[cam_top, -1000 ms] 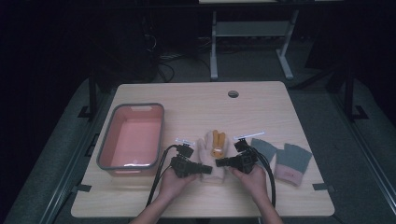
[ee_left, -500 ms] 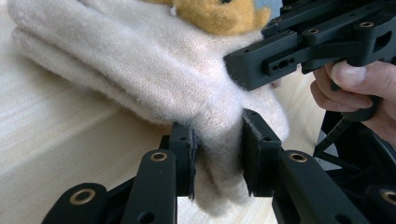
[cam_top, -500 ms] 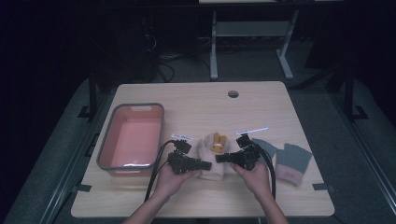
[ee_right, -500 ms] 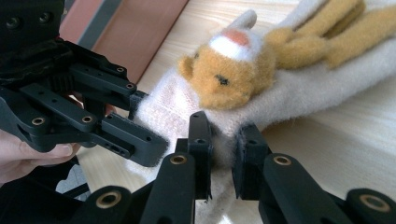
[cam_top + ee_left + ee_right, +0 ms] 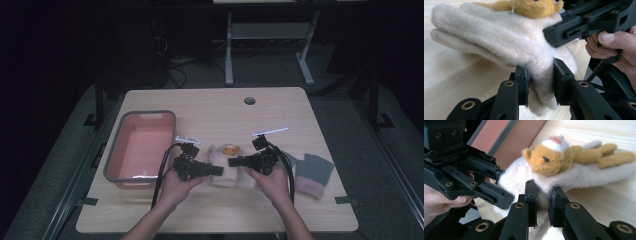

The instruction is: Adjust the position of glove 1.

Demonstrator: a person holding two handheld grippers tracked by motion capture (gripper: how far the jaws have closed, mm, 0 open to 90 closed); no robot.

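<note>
Cream woolly glove point(image 5: 226, 169) with an orange plush bear point(image 5: 229, 149) sewn on its back, lying near the front edge of the wooden table point(image 5: 215, 107), about midway between left and right edges. Left gripper point(image 5: 216, 171) clamped on the glove's left rim; in the left gripper view, black jaws pinched tight on a fold of cream fleece point(image 5: 541, 87), fabric bulging between the pads. Right gripper point(image 5: 234, 162) clamped likewise on the opposite rim; in the right gripper view, jaws squeezing the fleece point(image 5: 543, 197) just below the bear's head point(image 5: 549, 158). Both grippers pointing inward, facing each other across the glove. Pink tub point(image 5: 120, 150) with grey rim toward the table's left edge. Grey glove point(image 5: 312, 172) with pink cuff near the right edge, well apart from the cream one.
</note>
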